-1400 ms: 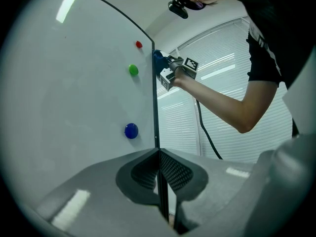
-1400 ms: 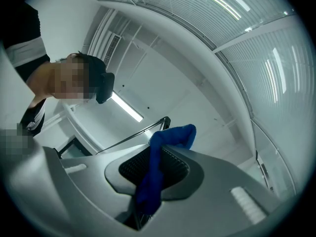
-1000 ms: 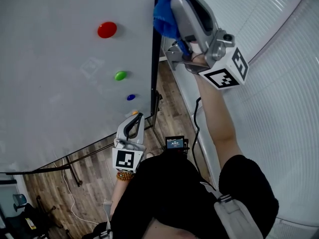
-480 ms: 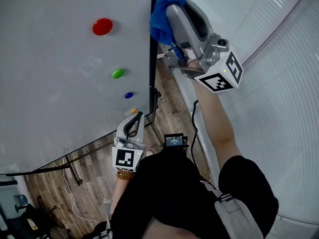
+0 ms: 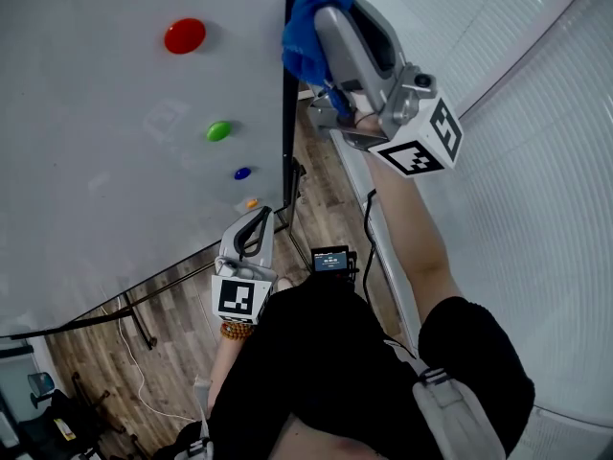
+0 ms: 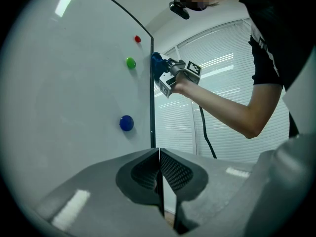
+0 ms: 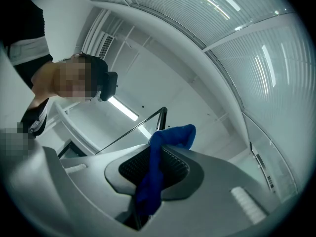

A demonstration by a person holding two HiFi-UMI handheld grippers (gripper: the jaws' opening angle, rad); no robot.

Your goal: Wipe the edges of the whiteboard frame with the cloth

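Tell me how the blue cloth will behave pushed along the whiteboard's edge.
Likely floppy: the blue cloth droops and folds in the shut right gripper. Probably light, being thin; it may bunch against the whiteboard frame rather than slide.

red magnet [image 5: 184, 35], green magnet [image 5: 218, 130], blue magnet [image 5: 242, 173], wooden floor [image 5: 177, 329]

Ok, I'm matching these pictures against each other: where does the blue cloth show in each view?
Head view: cloth at top centre, at the frame edge.
Left gripper view: cloth small, above centre, right of the frame edge.
Right gripper view: cloth at lower centre, clamped between the jaws.
Shared landmark: the whiteboard's dark frame edge, visible in all three.
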